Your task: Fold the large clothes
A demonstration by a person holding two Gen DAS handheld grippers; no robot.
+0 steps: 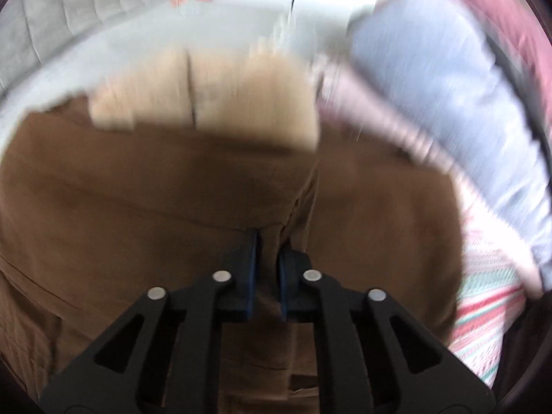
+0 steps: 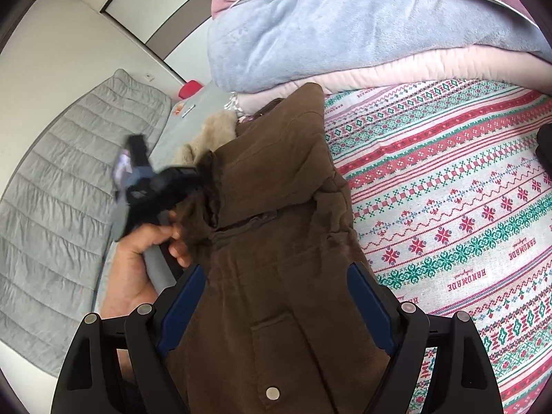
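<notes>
A brown coat (image 2: 276, 207) with a cream fur lining (image 2: 214, 127) lies lengthwise on a patterned bedspread (image 2: 448, 189). In the left wrist view the coat (image 1: 138, 207) fills the frame, blurred, and my left gripper (image 1: 269, 245) is shut on a raised fold of its brown cloth. The right wrist view shows that same left gripper (image 2: 203, 172), held by a hand (image 2: 145, 241), pinching the coat's left edge near the collar. My right gripper (image 2: 276, 267) stands open above the coat's lower part, with the cloth showing between its blue pads (image 2: 179, 307).
Folded blue (image 2: 310, 34) and pink blankets are stacked at the bed's far end, just beyond the coat's collar. A grey quilted pad (image 2: 51, 189) runs along the left side. A small red object (image 2: 189, 89) sits near it. Something dark (image 2: 545, 148) pokes in at the right edge.
</notes>
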